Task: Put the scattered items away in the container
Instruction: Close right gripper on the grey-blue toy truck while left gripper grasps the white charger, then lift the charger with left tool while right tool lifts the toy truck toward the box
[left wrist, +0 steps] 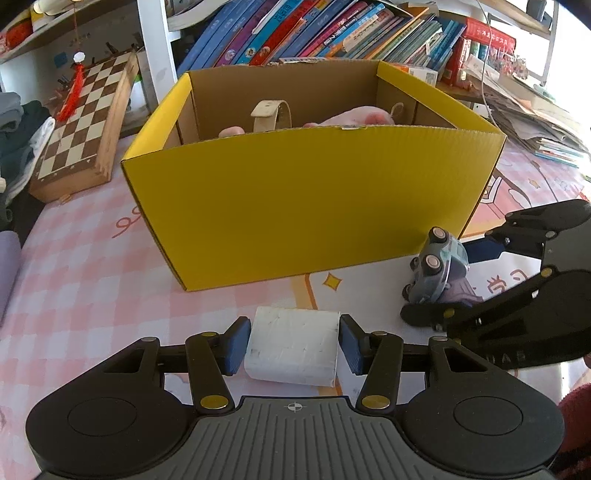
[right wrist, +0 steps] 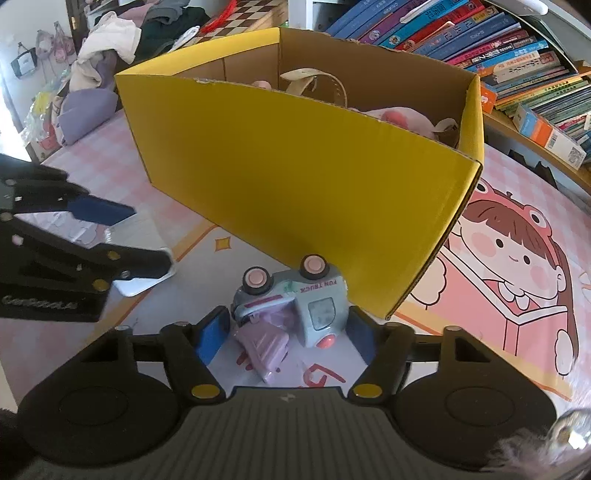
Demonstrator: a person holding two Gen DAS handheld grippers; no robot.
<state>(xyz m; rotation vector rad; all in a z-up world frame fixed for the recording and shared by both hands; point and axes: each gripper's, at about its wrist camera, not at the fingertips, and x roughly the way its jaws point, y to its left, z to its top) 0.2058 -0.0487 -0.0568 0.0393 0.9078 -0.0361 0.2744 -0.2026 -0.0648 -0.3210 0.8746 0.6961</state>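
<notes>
Yellow box (left wrist: 295, 206) on mat (left wrist: 92, 266), holding pink plush (left wrist: 354, 116). Left gripper (left wrist: 293, 345) clamped on white block (left wrist: 291, 345). Right gripper (right wrist: 288, 334) wide around overturned toy truck (right wrist: 295, 302).

The cardboard box (left wrist: 295, 206) stands on the table mat (left wrist: 92, 280), with the bookshelf (left wrist: 332, 33) behind it and the chessboard (left wrist: 85, 122) to its left. In the box lie a strap (left wrist: 271, 114) and, to its right, what may be a plush toy (left wrist: 354, 116) — mostly hidden by the wall. Before the box lies a tissue pack (left wrist: 293, 347); right of it, near the box corner, a toy truck (right wrist: 295, 306) lies overturned, wheels up.
</notes>
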